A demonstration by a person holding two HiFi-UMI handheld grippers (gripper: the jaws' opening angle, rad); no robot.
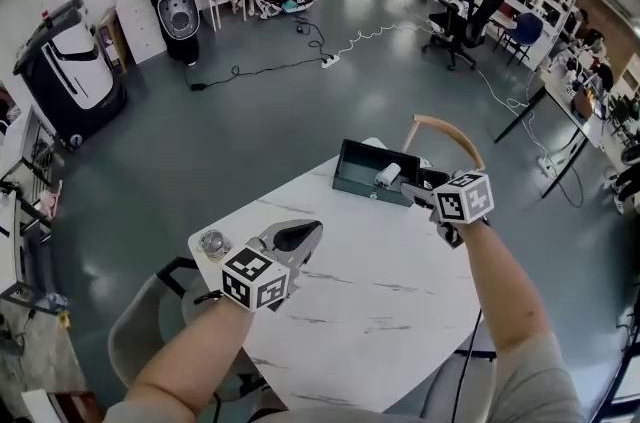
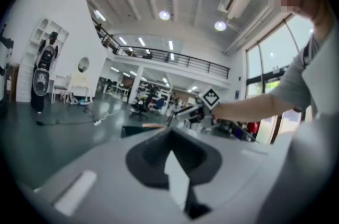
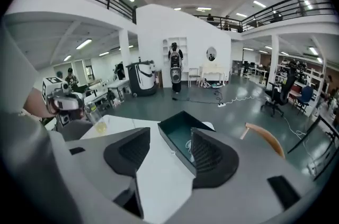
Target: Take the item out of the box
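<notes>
The dark green open-topped box (image 1: 360, 179) is seen at centre frame in the head view, on the white marble-patterned table (image 1: 380, 301), and the white cylindrical item (image 1: 387, 175) is lying inside it. The right gripper (image 3: 168, 150) is held just beside the box, jaws spread, nothing gripped. Lower left, the left gripper (image 2: 172, 135) is kept closed and empty.

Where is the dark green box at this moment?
In the head view the dark green box sits at the far edge of the white table, right of centre, beside the right gripper, with a wooden chair behind.
</notes>
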